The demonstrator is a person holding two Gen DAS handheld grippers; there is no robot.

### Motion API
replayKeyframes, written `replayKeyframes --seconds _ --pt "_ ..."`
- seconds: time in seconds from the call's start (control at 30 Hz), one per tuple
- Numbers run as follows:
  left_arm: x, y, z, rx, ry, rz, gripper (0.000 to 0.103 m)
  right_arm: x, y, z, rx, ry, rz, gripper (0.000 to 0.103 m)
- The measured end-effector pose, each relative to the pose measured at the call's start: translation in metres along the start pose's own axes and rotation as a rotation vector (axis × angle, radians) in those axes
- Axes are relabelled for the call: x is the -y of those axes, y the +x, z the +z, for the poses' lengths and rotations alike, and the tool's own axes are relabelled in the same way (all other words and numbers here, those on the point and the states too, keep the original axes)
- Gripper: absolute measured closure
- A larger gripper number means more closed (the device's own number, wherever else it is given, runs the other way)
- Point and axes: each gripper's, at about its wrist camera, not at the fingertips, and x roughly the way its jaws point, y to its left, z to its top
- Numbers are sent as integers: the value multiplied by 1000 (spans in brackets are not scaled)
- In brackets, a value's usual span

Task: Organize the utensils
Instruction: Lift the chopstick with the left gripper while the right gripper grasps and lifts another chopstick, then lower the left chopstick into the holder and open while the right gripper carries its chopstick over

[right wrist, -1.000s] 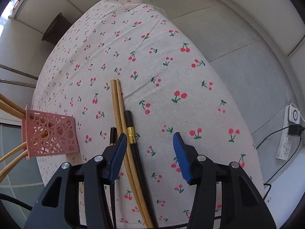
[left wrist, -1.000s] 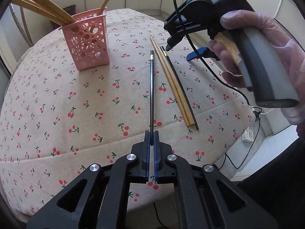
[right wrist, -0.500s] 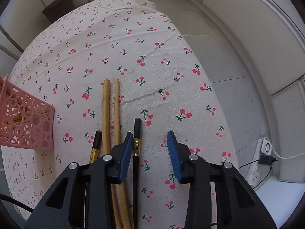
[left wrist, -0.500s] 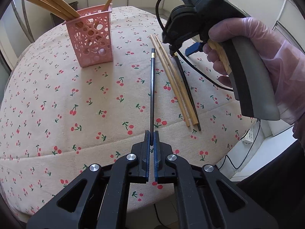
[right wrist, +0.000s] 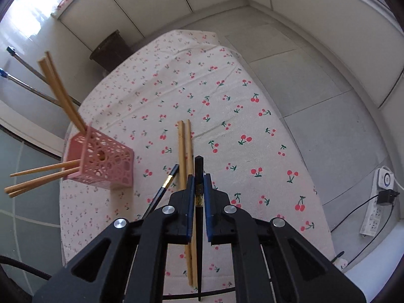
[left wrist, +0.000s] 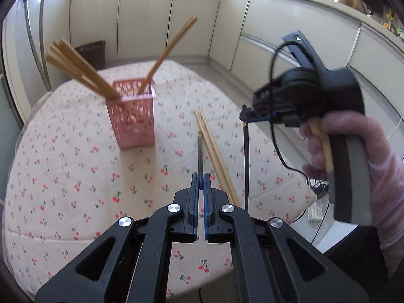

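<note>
My left gripper [left wrist: 201, 184] is clamped tight on a black chopstick [left wrist: 200, 156], pinched near one end between the blue pads; the stick runs forward from the tips, its gold-banded far end up off the cloth. My right gripper [right wrist: 199, 184] is closed on a second black chopstick [right wrist: 198, 169], pads pressing at its gold band, short top end poking past the tips, long shaft trailing down under the gripper toward the table edge. In the left view that same stick hangs nearly vertical from the right gripper's tips, lifted clear of the cloth. My right hand [left wrist: 353, 151], in a thin clear glove, wraps the grey handle, with a black cable looping off the unit.

Two wooden chopsticks [right wrist: 184, 151] lie side by side on the cherry-print tablecloth [right wrist: 240, 116], touching each other, between my two black sticks in the left view.

Pink perforated holder [left wrist: 132, 116] stands upright on the cloth, left of the loose pair and well apart from both grippers. It has several wooden chopsticks [left wrist: 78, 68] leaning out of it: a bunch to the left, one to the right.

Beyond the table: pale cabinet fronts, a dark bin [right wrist: 111, 50] on the floor, and a white power strip [right wrist: 376, 214] on the floor at right.
</note>
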Motion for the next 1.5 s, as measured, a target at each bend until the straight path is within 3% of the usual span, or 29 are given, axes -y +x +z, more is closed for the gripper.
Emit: replayKeyframes --seconds 0.3,0.87,1.07,1.23,1.5 --pt "-9 -32 21 101 -15 -5 100 -19 -68 -26 104 -70 108 96" --pt "-28 -86 46 187 -62 6 100 -45 -114 -33 168 -124 205 96" --pt "-27 -119 75 263 -40 17 100 -59 -148 -18 239 -151 234 96" --pt "-25 -149 113 374 -8 51 100 -77 -180 2 315 -175 260 96" --pt "-31 -151 168 463 0 117 100 -107 -203 30 403 -206 268 96"
